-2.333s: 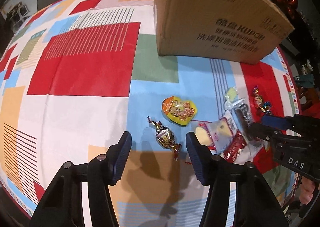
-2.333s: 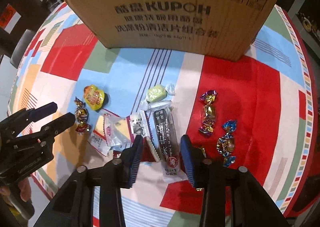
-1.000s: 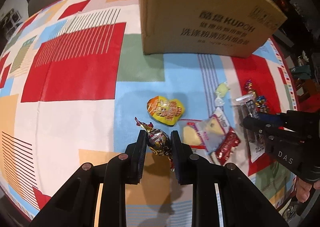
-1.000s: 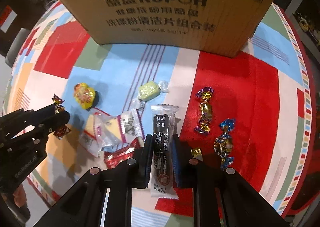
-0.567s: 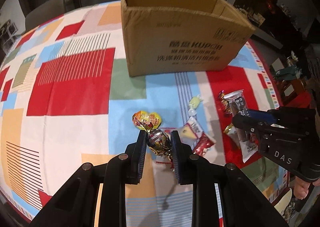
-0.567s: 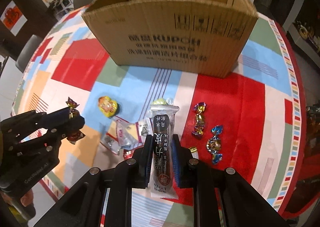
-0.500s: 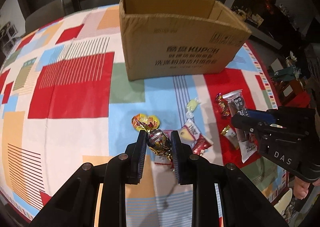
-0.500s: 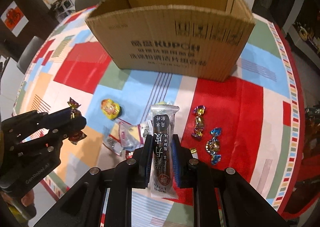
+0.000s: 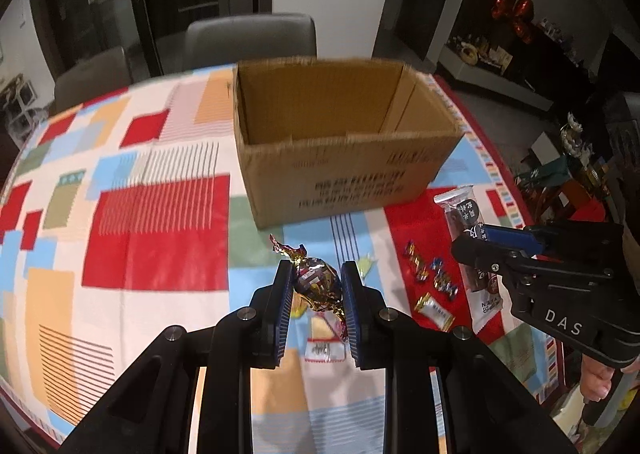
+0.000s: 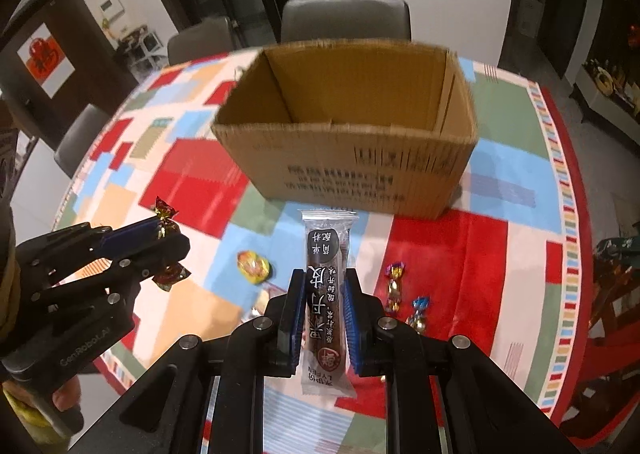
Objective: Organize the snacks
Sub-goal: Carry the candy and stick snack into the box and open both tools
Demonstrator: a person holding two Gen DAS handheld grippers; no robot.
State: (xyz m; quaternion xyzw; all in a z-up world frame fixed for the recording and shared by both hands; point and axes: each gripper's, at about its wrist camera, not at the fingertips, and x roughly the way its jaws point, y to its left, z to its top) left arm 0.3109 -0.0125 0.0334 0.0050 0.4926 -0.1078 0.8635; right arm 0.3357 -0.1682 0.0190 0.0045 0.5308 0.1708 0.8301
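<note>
My left gripper (image 9: 316,284) is shut on a foil-wrapped candy (image 9: 314,282) and holds it well above the table; it also shows in the right wrist view (image 10: 166,244). My right gripper (image 10: 322,294) is shut on a long dark snack bar in a clear wrapper (image 10: 325,278), also raised; the bar shows in the left wrist view (image 9: 470,246) too. An open, empty cardboard box (image 9: 340,150) (image 10: 352,130) stands ahead of both grippers. Loose snacks lie on the patchwork tablecloth: a yellow heart-shaped pack (image 10: 253,266) and twisted foil candies (image 9: 430,272) (image 10: 394,286).
Grey chairs (image 9: 250,38) (image 10: 346,18) stand behind the round table. The table's edge (image 10: 576,246) curves close on the right. Dark cabinets and shelves line the room behind. A small gold sachet (image 9: 434,310) lies near the right gripper.
Both grippers closed on their snacks, then rose well above the table with them. The box's open inside has come into view.
</note>
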